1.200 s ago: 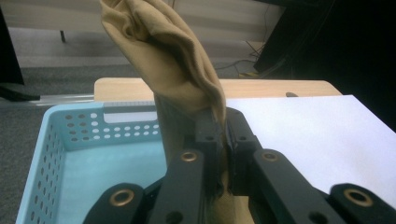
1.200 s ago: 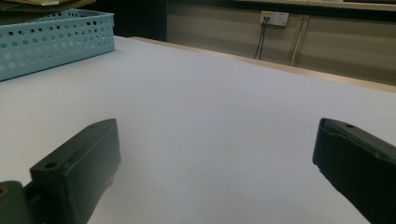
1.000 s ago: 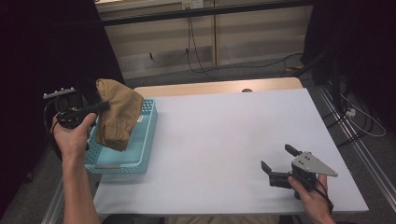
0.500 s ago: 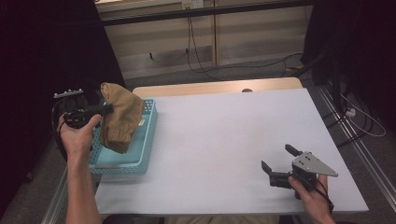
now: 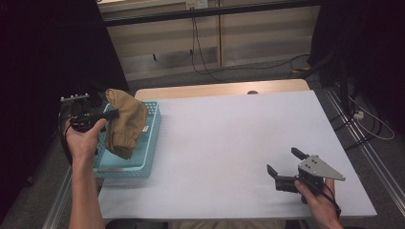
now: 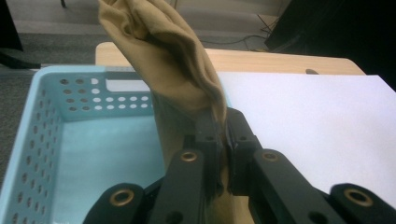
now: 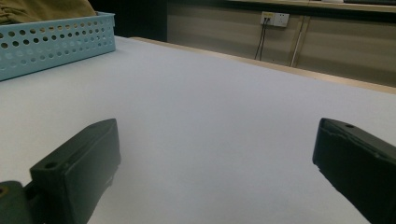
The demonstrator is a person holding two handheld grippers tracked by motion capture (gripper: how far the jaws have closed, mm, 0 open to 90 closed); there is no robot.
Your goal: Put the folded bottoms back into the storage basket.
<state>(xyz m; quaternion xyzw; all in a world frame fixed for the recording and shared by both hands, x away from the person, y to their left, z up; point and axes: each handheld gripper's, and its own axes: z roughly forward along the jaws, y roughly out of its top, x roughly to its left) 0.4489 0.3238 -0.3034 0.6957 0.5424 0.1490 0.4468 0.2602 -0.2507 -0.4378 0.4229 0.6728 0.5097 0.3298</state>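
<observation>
My left gripper [image 5: 111, 114] is clamped on a fold of the tan cloth [image 5: 125, 125], which hangs lengthwise, top to bottom, from the jaws straight down into the light-blue perforated basket [image 5: 152, 143] at the table's left edge; its lower end appears to rest on the basket floor, and I see nothing else inside. I judge the coming move turns on that vertical line, cloth directly over basket. My right gripper [image 5: 285, 168] rests well apart on the white table [image 5: 229, 143], jaws spread wide on nothing, so the left hand is plainly nearer.
</observation>
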